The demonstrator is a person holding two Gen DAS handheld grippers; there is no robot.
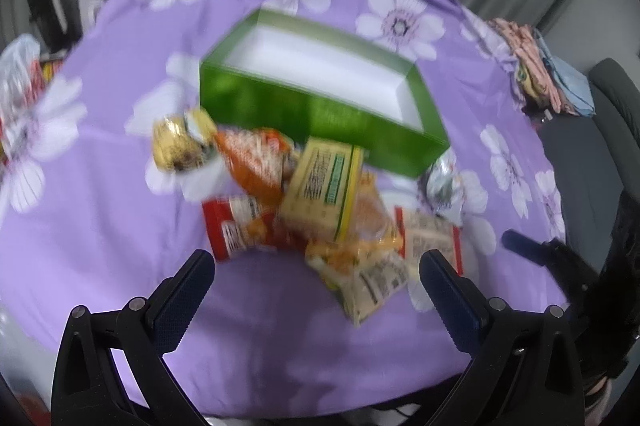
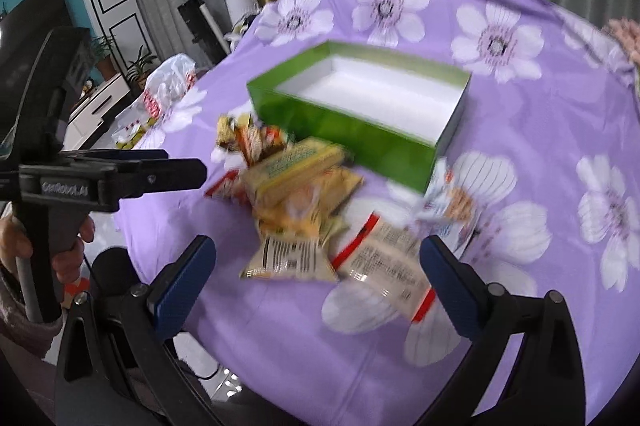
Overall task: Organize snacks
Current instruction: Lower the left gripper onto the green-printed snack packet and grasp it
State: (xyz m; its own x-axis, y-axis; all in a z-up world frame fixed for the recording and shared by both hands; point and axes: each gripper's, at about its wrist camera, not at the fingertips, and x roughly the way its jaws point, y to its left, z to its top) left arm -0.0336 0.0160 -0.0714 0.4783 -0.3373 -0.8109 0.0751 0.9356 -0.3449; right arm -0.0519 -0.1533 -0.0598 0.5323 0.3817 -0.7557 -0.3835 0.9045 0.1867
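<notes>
Left tongs (image 1: 316,278): black plastic frame with two triangular arms, each braced by a cut-out web. Fingers (image 1: 180,300) carry dark blue pads with a fine knurled texture. Round silver pivot pins are fitted at the arm joints, two per side.

Right tongs (image 2: 316,266): same construction, black arms, blue textured pads, silver pins at the joints.

From the right wrist camera, the left unit shows in side profile: a black body with a pistol-style grip and pale raised lettering on the flank, too blurred to read with certainty. The person's hand (image 2: 60,246) on that grip wears a brownish-grey knitted cuff.
</notes>
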